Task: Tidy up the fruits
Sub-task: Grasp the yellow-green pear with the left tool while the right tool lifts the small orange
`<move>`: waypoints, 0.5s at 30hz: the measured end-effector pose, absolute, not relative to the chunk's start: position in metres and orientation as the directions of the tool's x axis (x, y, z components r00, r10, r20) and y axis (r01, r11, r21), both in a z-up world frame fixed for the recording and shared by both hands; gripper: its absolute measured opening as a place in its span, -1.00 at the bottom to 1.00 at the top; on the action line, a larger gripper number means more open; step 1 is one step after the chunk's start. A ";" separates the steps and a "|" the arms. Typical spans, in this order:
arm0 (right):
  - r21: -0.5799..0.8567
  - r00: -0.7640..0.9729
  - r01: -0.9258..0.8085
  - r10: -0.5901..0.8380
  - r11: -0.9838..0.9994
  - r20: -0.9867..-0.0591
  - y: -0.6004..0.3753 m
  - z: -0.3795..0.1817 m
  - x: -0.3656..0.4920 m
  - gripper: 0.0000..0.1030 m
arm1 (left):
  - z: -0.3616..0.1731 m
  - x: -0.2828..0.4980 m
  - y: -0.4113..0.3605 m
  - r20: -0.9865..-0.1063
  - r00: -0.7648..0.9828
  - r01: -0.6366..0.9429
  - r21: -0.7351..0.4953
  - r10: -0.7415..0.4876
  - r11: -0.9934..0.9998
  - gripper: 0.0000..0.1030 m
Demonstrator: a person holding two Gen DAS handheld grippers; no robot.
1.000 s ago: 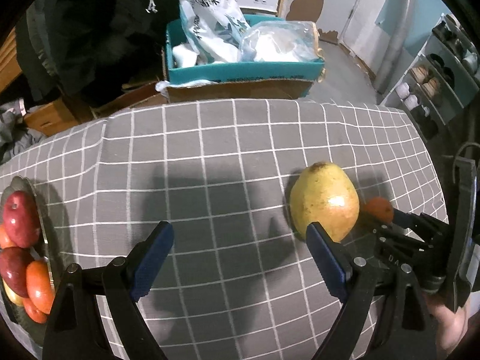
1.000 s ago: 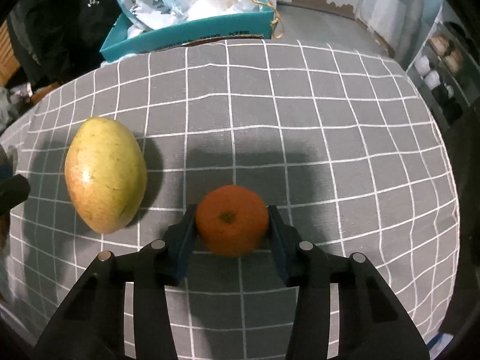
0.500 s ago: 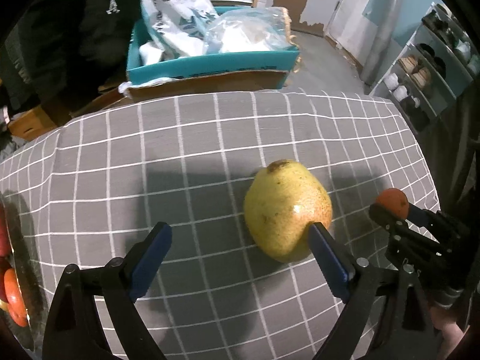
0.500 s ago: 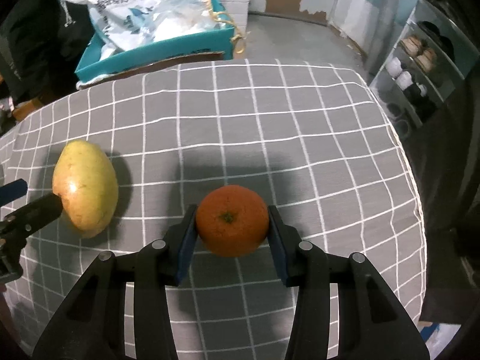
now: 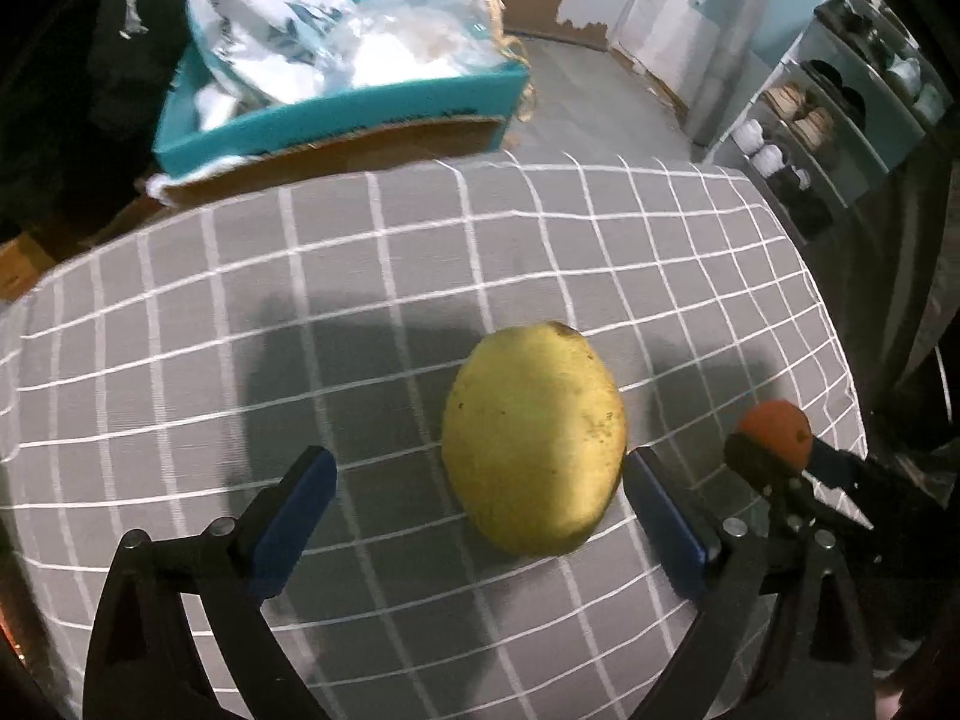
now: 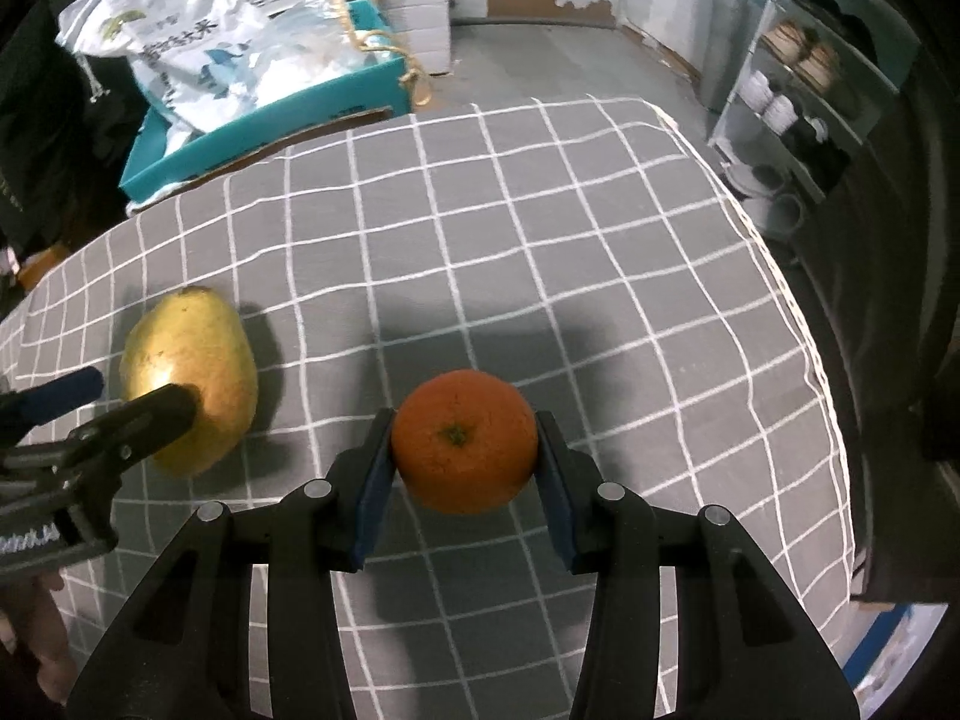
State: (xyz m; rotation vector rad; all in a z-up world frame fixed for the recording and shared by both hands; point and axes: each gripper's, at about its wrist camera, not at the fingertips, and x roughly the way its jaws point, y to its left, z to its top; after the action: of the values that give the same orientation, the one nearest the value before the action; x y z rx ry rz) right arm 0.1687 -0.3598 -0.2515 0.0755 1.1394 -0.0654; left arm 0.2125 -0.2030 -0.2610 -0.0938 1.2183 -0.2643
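So the big yellow-green mango [image 5: 534, 441] sits on the grey checked tablecloth [image 5: 372, 276], toward the right inside the wide-open left gripper [image 5: 480, 483]. Off to its right, the right gripper [image 6: 465, 450] has the small round orange [image 6: 465, 441] pinched between its fingers. Behind the table, a teal cardboard box [image 6: 264, 120] holds white plastic bags [image 6: 180, 42].

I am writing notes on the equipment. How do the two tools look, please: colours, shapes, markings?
Both tools are alike. The left tool and the right tool each have two angular black plastic fingers with silver rivets and flat blue pads inside the tips. White lettering shows on the left tool's body, too small to read. No cables or sleeves are visible.
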 end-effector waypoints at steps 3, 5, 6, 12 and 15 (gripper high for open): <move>0.027 0.415 0.103 -0.018 0.994 -0.910 -0.365 -0.253 0.167 -0.16 | -0.266 0.216 -0.216 -0.920 0.299 0.175 -0.208 -0.254 0.962 0.89; 0.026 0.415 0.107 -0.021 0.994 -0.909 -0.369 -0.254 0.166 -0.16 | -0.268 0.216 -0.225 -0.922 0.297 0.197 -0.194 -0.247 0.961 0.89; 0.024 0.415 0.110 -0.024 0.994 -0.910 -0.371 -0.254 0.166 -0.16 | -0.269 0.217 -0.227 -0.923 0.297 0.204 -0.188 -0.244 0.961 0.89; 0.030 0.415 0.130 -0.027 0.991 -0.910 -0.380 -0.255 0.163 -0.16 | -0.281 0.222 -0.231 -0.926 0.254 0.192 -0.236 -0.280 0.953 0.53; 0.032 0.416 0.134 -0.027 0.990 -0.909 -0.383 -0.254 0.163 -0.16 | -0.279 0.219 -0.235 -0.919 0.258 0.207 -0.248 -0.298 0.946 0.32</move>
State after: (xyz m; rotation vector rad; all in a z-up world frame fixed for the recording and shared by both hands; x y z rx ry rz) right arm 0.1626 -0.3833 -0.2541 0.1055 1.1383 -0.1014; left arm 0.2191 -0.2348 -0.2791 -0.0828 1.2642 -0.3427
